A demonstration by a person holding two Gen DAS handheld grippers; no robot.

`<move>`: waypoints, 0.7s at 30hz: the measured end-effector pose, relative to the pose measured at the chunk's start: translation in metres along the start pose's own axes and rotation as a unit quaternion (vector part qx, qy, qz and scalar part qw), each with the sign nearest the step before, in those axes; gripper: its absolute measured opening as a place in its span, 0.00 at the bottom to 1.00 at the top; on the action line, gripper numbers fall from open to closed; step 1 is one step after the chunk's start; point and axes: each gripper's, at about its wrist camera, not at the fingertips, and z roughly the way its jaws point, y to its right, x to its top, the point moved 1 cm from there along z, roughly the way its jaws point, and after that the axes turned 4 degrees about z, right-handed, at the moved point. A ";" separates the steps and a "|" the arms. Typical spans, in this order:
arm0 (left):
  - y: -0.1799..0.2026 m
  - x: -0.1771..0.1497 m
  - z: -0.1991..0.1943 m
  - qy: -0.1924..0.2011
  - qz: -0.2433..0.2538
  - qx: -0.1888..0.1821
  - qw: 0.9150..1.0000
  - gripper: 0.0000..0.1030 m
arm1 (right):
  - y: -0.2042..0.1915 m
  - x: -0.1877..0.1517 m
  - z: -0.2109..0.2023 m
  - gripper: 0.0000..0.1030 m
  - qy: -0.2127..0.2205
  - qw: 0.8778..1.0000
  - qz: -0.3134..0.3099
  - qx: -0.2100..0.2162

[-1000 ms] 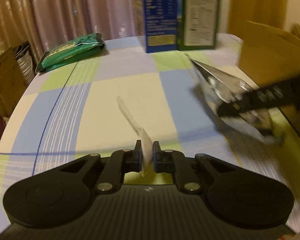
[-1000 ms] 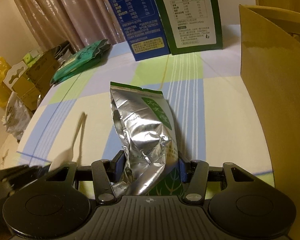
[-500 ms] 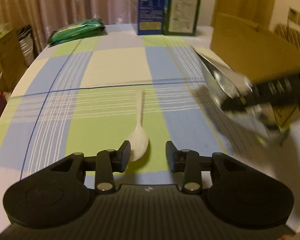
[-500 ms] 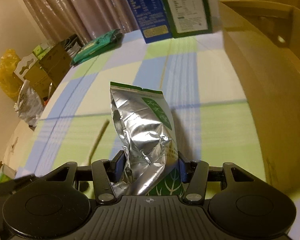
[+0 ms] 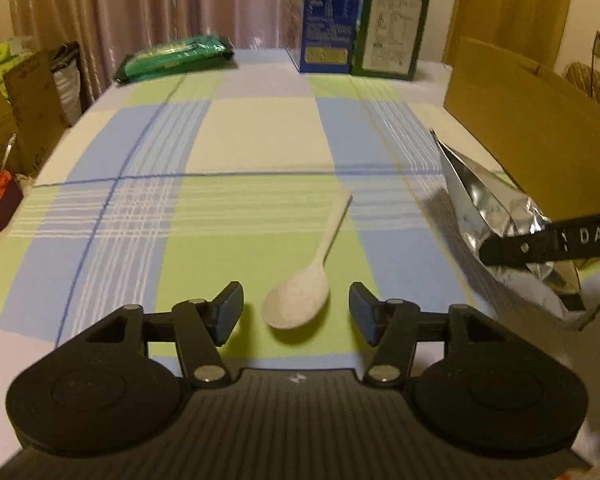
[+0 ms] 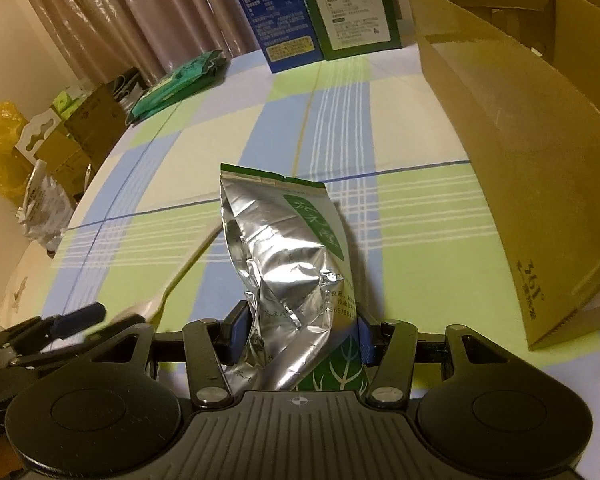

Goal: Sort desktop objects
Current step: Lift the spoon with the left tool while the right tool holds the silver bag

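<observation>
A white plastic spoon (image 5: 300, 298) lies flat on the checked tablecloth (image 5: 260, 136), bowl up, between the parted fingers of the left gripper (image 5: 296, 314), whose jaws have just been opening and touch nothing. Its long axis runs from the bowl, nearest the gripper, up and slightly rightward to the handle tip. The right gripper (image 6: 300, 330) is clamped on a crumpled silver foil pouch (image 6: 288, 252) with green print, its sealed top pointing away. An open cardboard box (image 6: 512, 152) stands to the right. At the far edge sit a blue carton (image 5: 328, 20), a green carton (image 5: 394, 28) and a green packet (image 5: 176, 54), before beige curtains (image 5: 140, 4).
</observation>
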 end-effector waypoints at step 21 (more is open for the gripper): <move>0.001 0.005 0.014 -0.027 0.079 -0.023 0.996 0.38 | -0.003 -0.002 0.004 0.48 -0.008 1.000 0.002 0.002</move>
